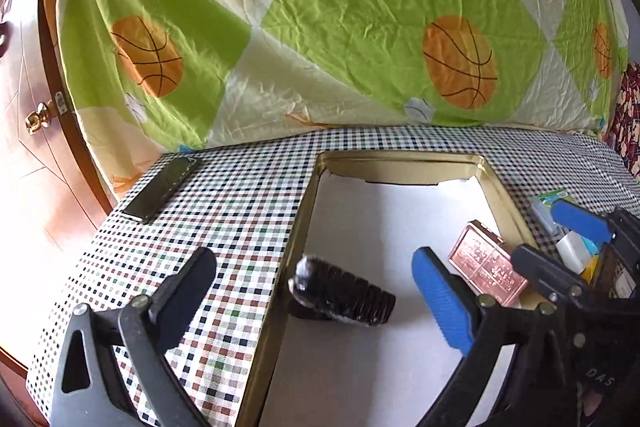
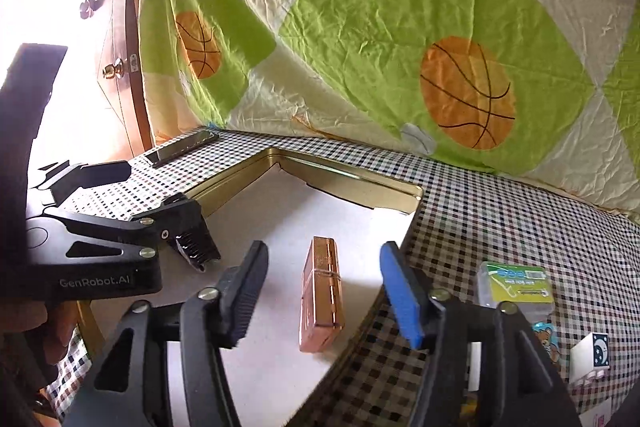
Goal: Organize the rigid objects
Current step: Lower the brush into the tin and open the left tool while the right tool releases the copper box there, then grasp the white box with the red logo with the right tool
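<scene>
The tin tray (image 1: 505, 191) has glossy gold metal walls and a matt white paper lining. The checked tablecloth (image 1: 240, 195) is woven cloth; the copper-coloured case (image 2: 322, 291) shines.

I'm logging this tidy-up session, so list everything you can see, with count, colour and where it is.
Tin tray: one, gold rim, white floor, centre of the table.
Ridged black piece: one, lying in the tray, near its left wall.
Copper case: one, rose-copper, lying in the tray near its right wall.
Phone: one, dark, far left corner of the table.
Checked tablecloth: one, multicolour on white, covering the table.
Green-labelled clear box: one, on the cloth right of the tray.
Basketball sheet: one, green and cream, behind the table.
Left gripper: one, open, astride the ridged piece.
Right gripper: one, open, either side of the copper case.
</scene>
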A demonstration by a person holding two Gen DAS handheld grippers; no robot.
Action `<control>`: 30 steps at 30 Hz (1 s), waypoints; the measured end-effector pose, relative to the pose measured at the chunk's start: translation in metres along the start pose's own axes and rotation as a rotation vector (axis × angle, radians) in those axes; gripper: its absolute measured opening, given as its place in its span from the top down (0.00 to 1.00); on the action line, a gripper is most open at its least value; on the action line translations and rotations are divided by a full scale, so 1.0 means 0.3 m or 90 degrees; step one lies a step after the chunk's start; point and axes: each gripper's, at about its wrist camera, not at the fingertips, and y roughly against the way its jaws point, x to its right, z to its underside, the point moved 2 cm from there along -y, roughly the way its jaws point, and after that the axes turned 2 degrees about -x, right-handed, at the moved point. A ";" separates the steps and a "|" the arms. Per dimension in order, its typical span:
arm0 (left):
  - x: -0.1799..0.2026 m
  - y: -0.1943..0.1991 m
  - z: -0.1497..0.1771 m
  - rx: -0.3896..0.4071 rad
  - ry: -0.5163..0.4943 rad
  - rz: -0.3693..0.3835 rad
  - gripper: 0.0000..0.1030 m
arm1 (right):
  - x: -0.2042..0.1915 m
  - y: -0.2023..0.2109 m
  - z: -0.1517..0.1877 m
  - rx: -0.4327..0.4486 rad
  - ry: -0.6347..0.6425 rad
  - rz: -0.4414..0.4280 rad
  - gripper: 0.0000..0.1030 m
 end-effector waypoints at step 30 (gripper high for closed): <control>0.628 0.237 0.183 0.058 -0.133 0.175 0.00 | 0.557 0.320 0.341 -0.109 -0.125 0.120 0.14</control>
